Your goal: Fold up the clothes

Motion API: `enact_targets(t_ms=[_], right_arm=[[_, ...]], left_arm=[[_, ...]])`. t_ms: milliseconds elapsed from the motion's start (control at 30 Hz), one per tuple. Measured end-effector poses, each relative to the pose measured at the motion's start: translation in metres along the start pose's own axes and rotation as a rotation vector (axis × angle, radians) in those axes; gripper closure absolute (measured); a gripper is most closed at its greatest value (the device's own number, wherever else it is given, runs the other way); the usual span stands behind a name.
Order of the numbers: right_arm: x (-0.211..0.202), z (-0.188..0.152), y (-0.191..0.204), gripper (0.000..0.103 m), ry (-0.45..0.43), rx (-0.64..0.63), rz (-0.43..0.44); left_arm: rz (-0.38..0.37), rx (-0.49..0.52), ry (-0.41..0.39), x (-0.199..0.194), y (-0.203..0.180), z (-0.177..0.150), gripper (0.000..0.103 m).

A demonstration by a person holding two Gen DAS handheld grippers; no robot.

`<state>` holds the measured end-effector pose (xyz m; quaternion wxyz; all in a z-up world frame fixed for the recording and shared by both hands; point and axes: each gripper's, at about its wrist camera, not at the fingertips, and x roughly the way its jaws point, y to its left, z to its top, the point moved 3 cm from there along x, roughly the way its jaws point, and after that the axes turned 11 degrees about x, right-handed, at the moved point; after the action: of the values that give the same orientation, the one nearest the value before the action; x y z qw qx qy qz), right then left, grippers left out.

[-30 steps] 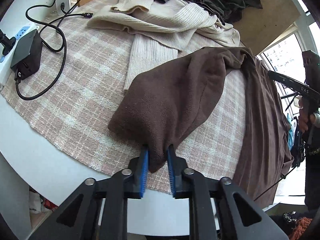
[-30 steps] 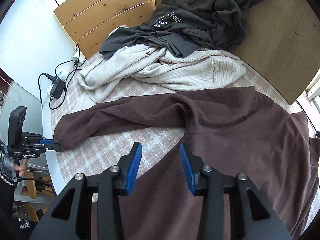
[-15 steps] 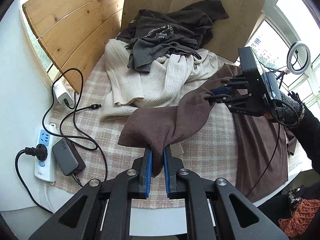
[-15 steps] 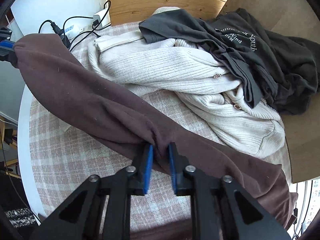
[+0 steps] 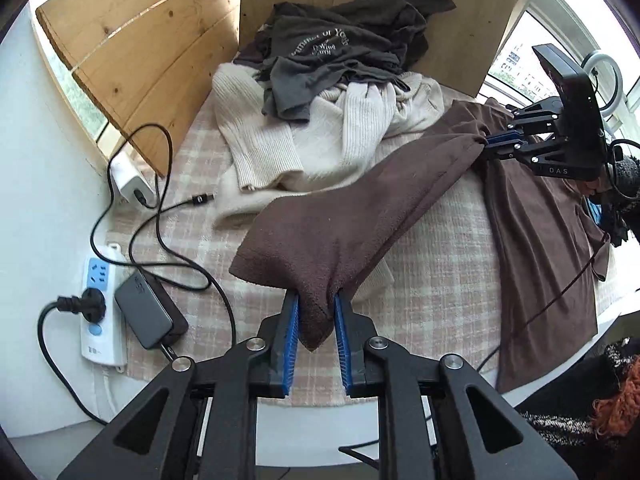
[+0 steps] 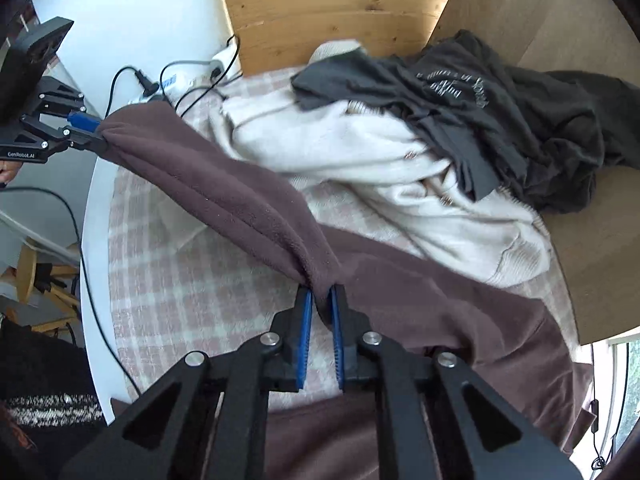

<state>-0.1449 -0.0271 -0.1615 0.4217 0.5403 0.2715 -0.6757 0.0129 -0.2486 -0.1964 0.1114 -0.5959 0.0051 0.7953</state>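
Observation:
A brown fleece top [image 5: 540, 240] lies on the checked cloth [image 5: 440, 280], its sleeve [image 5: 348, 216] raised and stretched between my two grippers. My left gripper [image 5: 316, 300] has the cuff end between its blue pads; the jaws are opening, but the cloth still fills the gap and touches both pads. It also shows at the far left of the right wrist view, where the left gripper [image 6: 86, 128] pinches the cuff. My right gripper [image 6: 320, 292] holds the sleeve [image 6: 224, 188] near the shoulder, its jaws opening slightly with fabric still between them.
A cream ribbed sweater [image 5: 320, 128] and a dark grey T-shirt [image 5: 344, 48] are piled at the back against wooden boards [image 5: 152, 56]. A power strip [image 5: 98, 304], a black adapter [image 5: 146, 308], a white charger [image 5: 130, 178] and cables lie at the left edge.
The right gripper closed on the sleeve near the shoulder, and the sleeve came up off the table. Both wrists rolled. Both pairs of pads now stand a little wider than half a second ago.

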Motion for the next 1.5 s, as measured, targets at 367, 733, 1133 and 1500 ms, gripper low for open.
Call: enact_targets(t_ms=[367, 733, 1133, 1500], right_arm=[[-0.03, 0.004, -0.1, 0.077, -0.074, 0.294, -0.024], [0.004, 0.005, -0.24, 0.073, 0.003, 0.5, -0.219], [0.045, 0.035, -0.222, 0.05, 0.083, 0.154, -0.099], [-0.001, 0.027, -0.226, 0.1, -0.121, 0.189, -0.154]], left_arm=[[-0.011, -0.124, 0.016, 0.034, 0.026, -0.002, 0.059], [-0.023, -0.05, 0.073, 0.062, 0.008, 0.015, 0.101], [0.183, -0.01, -0.078, -0.04, 0.041, 0.065, 0.101], [0.28, 0.055, -0.15, -0.079, 0.038, 0.102, 0.101]])
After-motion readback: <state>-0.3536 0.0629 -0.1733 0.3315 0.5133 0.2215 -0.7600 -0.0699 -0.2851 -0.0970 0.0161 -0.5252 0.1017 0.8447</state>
